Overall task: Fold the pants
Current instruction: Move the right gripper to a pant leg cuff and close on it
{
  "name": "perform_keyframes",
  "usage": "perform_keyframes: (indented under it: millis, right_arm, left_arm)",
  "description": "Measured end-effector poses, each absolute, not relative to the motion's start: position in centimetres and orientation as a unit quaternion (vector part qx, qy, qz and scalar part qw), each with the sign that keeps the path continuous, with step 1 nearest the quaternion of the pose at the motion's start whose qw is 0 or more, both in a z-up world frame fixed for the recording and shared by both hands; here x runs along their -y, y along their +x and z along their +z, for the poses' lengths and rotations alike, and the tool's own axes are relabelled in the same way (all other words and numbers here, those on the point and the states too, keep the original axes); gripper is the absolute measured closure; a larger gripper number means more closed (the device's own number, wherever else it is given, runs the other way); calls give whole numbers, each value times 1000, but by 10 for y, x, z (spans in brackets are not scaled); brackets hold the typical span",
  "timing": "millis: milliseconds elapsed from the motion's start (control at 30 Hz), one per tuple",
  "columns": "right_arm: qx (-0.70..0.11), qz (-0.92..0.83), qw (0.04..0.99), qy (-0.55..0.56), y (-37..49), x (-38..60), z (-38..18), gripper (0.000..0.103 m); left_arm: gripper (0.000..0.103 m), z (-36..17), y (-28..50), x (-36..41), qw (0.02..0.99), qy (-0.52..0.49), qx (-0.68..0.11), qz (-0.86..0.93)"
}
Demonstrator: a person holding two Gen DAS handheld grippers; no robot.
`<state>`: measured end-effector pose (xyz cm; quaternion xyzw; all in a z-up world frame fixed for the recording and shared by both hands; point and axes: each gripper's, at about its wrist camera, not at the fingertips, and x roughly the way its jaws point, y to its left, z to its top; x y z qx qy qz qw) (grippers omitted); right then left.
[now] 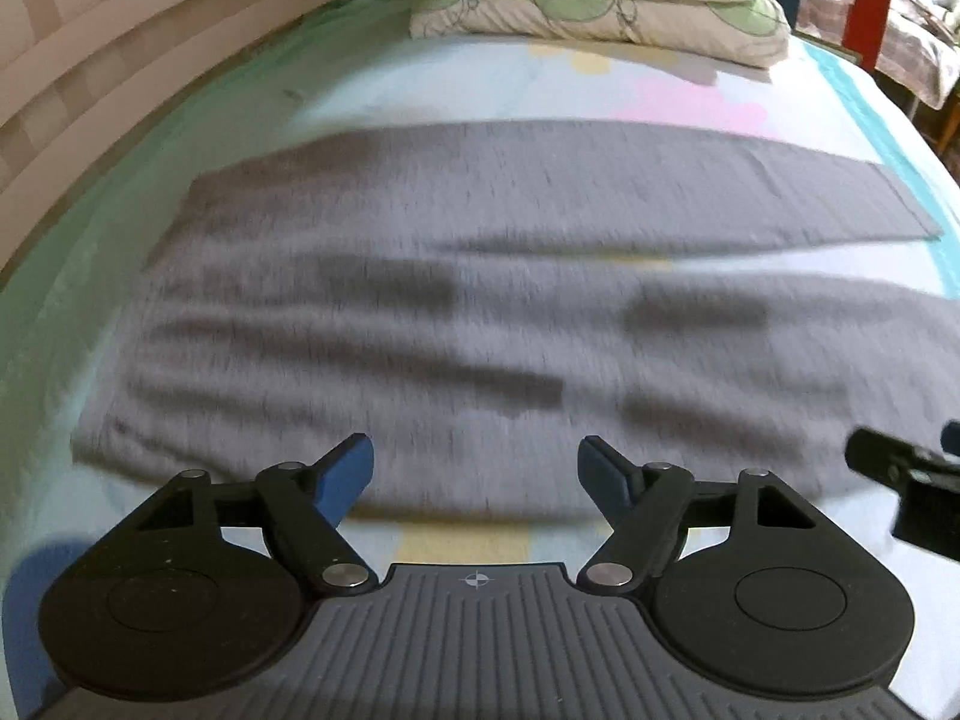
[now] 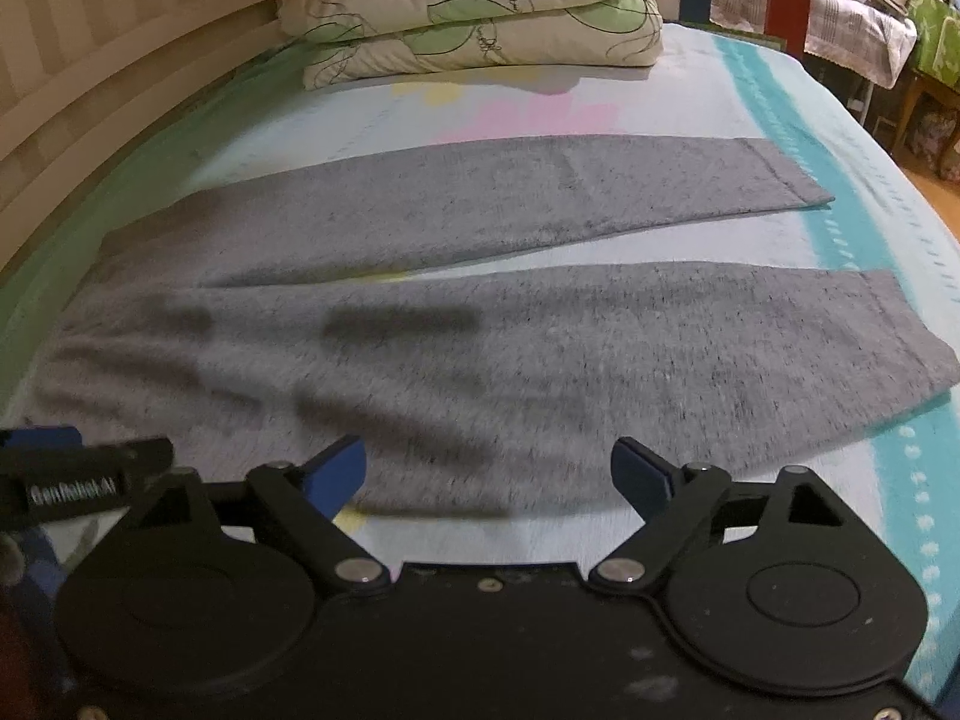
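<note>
Ahead, grey pants (image 1: 480, 300) flat on bed (image 1: 252, 90), just beyond both spread-apart, empty tongs: left tongs (image 1: 476, 474), right tongs (image 2: 488, 477).

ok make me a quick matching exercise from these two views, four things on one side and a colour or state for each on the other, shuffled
Things:
1. pants
2. pillows
3. left gripper
4. bedsheet

Descriptions:
A. stacked at the far end, cream with green leaf print
B. open, holding nothing
C. grey, laid flat with legs spread apart
D. pale blue with a teal stripe

Right pairs: 1-C, 2-A, 3-B, 4-D
</note>
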<state>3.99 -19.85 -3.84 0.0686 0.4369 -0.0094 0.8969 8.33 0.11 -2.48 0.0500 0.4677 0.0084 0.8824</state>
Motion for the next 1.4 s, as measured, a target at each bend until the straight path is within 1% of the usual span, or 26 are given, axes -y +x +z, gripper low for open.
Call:
perform_keyframes:
  millis: [33,267,400,633,767,933,1067,1133,1200,1233,1267,1300,1333,1367,1400]
  right_arm:
    - [-441,-7,895,73,47,202,-40,11]
    - [-453,-11,885,106,112,224,-47,26]
    - [-450,-14,888,97,163,231,-46,31]
    - [-433,-39,897,77,269,248,-41,32]
    - [-434,-68,891,114,324,266,-51,32]
    - [-448,-128,869,165,394,297,-80,31]
    - [-454,-179,844,222,426,316,-102,31]
    - [-456,-198,832,245,435,323,-110,28]
    - [-451,-213,832,241,443,324,-110,29]
    - [-459,-219,830,231,447,323,-109,33]
    - [-466,-227,827,217,450,321,-109,46]
    - [-474,-241,824,195,451,317,-108,67]
    - [-483,-255,822,164,450,311,-108,76]
    - [-487,-254,824,142,449,307,-108,81]
    - [-488,-246,827,133,444,305,-107,90]
  left_arm:
    - [29,-25,93,-1,883,49,-466,9]
    - [29,-30,169,-1,888,42,-458,10]
    - [29,-40,217,2,889,37,-456,10]
    - [29,-72,277,4,891,44,-452,17]
    - [29,-88,286,-1,887,45,-459,7]
    - [28,-97,291,-5,886,40,-462,-11]
    - [28,-98,294,-8,891,40,-452,-15]
    - [28,-99,295,-8,893,40,-449,-16]
    - [28,-99,297,-8,893,37,-448,-15]
    - [28,-99,296,-8,893,36,-448,-15]
    - [28,-98,296,-8,893,36,-448,-16]
    - [28,-98,296,-8,893,36,-448,-16]
    - [28,-98,295,-8,893,35,-449,-16]
    - [28,-97,295,-9,892,33,-450,-16]
    - [28,-96,294,-10,893,30,-450,-17]
